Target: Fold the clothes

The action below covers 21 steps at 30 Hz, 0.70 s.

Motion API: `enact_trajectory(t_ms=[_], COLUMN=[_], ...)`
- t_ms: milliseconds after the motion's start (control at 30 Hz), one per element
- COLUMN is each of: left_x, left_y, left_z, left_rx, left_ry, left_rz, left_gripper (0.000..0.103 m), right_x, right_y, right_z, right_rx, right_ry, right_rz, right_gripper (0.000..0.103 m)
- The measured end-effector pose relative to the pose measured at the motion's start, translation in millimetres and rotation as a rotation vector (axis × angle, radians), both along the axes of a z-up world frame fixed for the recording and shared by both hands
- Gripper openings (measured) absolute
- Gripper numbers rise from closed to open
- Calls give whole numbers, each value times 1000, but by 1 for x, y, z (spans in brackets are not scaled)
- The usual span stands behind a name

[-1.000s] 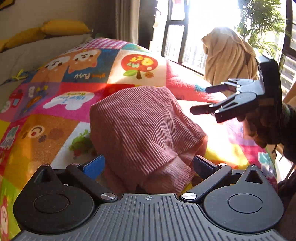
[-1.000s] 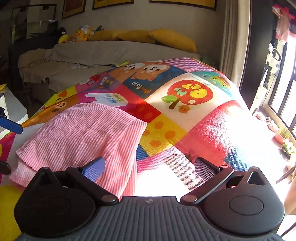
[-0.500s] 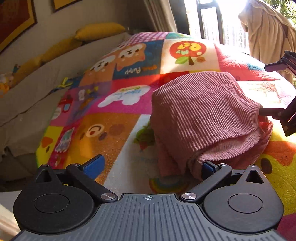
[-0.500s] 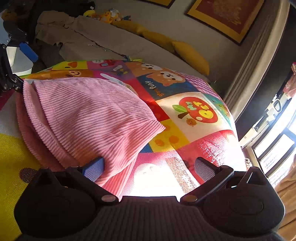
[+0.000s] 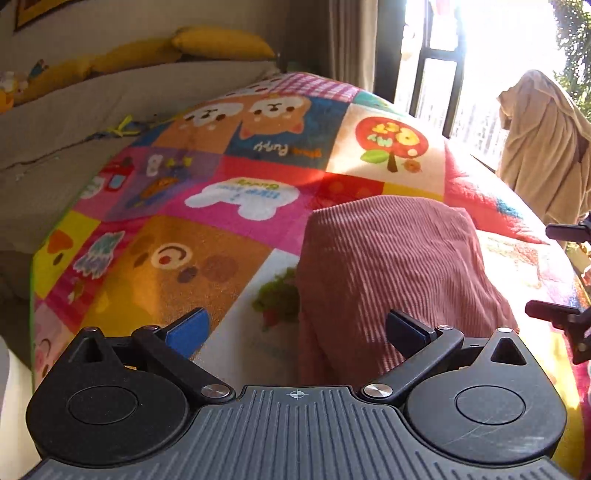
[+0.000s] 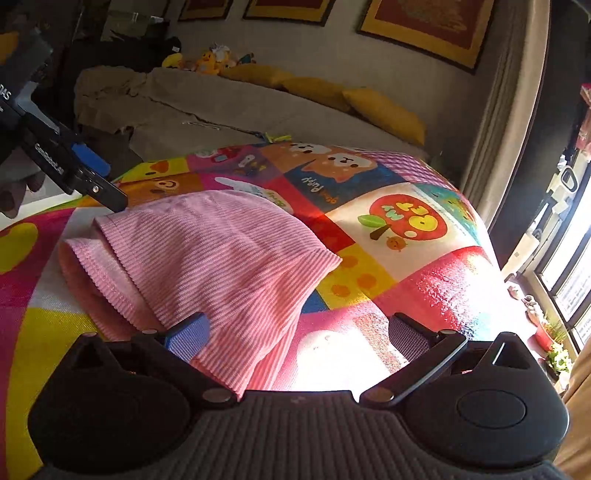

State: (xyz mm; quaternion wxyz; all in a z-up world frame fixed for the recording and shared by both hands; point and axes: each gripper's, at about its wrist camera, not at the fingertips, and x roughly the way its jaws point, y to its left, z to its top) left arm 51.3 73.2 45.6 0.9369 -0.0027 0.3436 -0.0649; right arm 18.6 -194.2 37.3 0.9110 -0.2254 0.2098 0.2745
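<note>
A pink ribbed garment [image 5: 399,266] lies folded in a heap on the colourful cartoon blanket [image 5: 207,206]. My left gripper [image 5: 295,330] is open just above the garment's near edge, holding nothing. In the right wrist view the same garment [image 6: 214,258] lies spread to the left, and my right gripper [image 6: 299,332] is open at its near corner with no cloth between the fingers. The left gripper [image 6: 92,173] shows at the far left of the right wrist view, over the garment's far edge. The right gripper's fingers [image 5: 561,315] show at the left wrist view's right edge.
A grey sofa [image 6: 221,107] with yellow cushions [image 6: 384,110] runs behind the blanket. A beige cloth [image 5: 543,144] hangs by the bright window [image 5: 476,66]. Framed pictures [image 6: 424,26] are on the wall. Potted plants [image 6: 554,347] stand by the window sill.
My left gripper has let go of the garment's edge and drawn back. The right gripper has also pulled back and tilted. The garment has settled flat on the blanket.
</note>
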Motion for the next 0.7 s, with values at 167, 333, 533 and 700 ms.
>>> enact_trajectory(t_ms=[167, 333, 533, 700], left_x=[4, 4, 26, 39], left_y=[4, 6, -8, -26], left_z=[-12, -8, -11, -26], left_rx=[0, -27, -91, -44], left_ry=[25, 25, 29, 60], left_rz=[-6, -33, -84, -119], left_gripper=[103, 103, 103, 103], right_x=[8, 34, 41, 51], right_y=[51, 75, 52, 33], right_z=[-11, -38, -37, -20], right_rx=[7, -112, -165, -171], right_ry=[-7, -6, 3, 25], right_rz=[103, 53, -16, -37], right_gripper=[103, 103, 103, 103])
